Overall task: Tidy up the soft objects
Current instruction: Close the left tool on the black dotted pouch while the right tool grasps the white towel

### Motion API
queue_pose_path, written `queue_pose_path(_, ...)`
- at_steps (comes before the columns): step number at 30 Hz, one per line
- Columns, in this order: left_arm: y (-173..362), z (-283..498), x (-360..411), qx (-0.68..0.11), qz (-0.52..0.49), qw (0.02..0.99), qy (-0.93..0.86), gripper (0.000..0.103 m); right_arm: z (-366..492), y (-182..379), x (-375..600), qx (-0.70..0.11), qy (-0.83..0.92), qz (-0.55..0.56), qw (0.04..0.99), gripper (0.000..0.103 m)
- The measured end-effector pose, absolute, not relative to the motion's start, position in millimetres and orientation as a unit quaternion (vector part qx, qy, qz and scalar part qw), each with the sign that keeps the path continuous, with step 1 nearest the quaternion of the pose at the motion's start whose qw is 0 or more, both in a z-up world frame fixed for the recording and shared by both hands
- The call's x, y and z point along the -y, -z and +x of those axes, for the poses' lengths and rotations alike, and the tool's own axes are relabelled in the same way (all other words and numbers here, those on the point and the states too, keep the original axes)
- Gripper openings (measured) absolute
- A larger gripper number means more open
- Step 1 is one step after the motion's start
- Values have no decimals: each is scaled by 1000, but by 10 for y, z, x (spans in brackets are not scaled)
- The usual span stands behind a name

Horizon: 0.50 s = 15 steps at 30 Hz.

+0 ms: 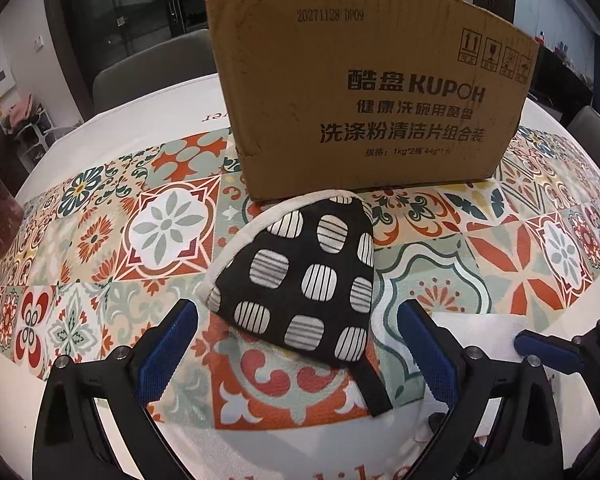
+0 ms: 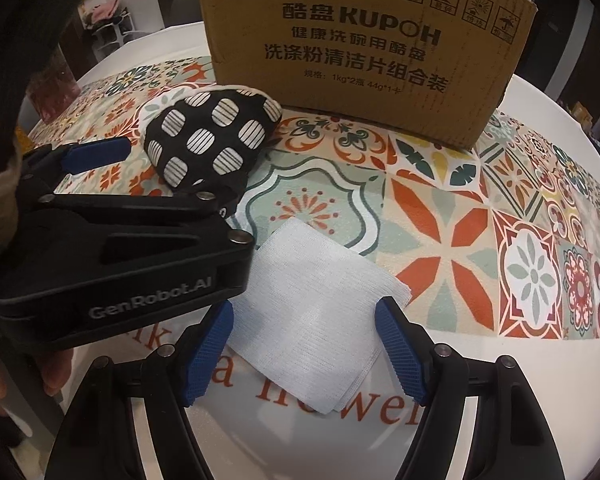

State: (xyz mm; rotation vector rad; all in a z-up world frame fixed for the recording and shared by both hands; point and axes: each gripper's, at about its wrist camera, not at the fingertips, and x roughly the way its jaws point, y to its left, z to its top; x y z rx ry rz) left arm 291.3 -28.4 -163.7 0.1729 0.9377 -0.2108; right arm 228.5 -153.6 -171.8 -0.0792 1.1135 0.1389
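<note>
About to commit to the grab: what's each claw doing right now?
Left claw: open, holding nothing, the black patterned mitt between its jaws.
Right claw: open, holding nothing, astride the white folded cloth.

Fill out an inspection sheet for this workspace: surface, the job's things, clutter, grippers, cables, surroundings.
Surface: white table under a tile-patterned cloth with orange lettering near the front edge.
Job's things: black oven mitt with striped white patches lies flat, its tip at the foot of the cardboard box; folded white gauze cloth lies flat nearer the front, apart from the mitt.
Clutter: nothing seen.
Grippers: left gripper open, jaws either side of the mitt's cuff, not pressing; right gripper open, jaws either side of the gauze cloth, pads not seen pressing it.
Cables: nothing seen.
Surroundings: grey chair behind the table, dark cabinets beyond.
</note>
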Motion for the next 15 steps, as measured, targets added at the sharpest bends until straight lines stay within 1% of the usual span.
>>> queue_pose_path(4, 1690, 2980, 348, -450, 91, 883, 96, 101, 2310, 1727, 1546, -526, -61, -34, 848, 73)
queue_pose_path(6, 1713, 3007, 361, -447, 94, 884, 97, 97, 2332, 1725, 1555, -524, -56, -31, 849, 69)
queue_pose_path(7, 1720, 3016, 358, -447, 93, 884, 97, 91, 2325, 1713, 1581, -523, -55, -30, 850, 67)
queue_pose_path(8, 1726, 3024, 347, -446, 91, 885, 97, 89, 2338, 1710, 1590, -522, -53, -29, 851, 65)
queue_pose_path(9, 1731, 3027, 341, -445, 91, 886, 97, 87, 2345, 1704, 1604, -522, -52, -29, 851, 62)
queue_pose_path(11, 1755, 3061, 304, -449, 84, 884, 104, 79, 2364, 1690, 1620, -519, -50, -28, 853, 56)
queue_pose_path(13, 1773, 3086, 267, -449, 80, 884, 105, 67, 2383, 1673, 1630, -517, -50, -27, 854, 44)
queue_pose_path(14, 1771, 3084, 253, -448, 77, 884, 109, 64, 2380, 1665, 1638, -515, -49, -26, 855, 41)
queue_pose_path(15, 1773, 3085, 240, -451, 72, 882, 114, 62, 2380, 1658, 1649, -514, -47, -25, 856, 34)
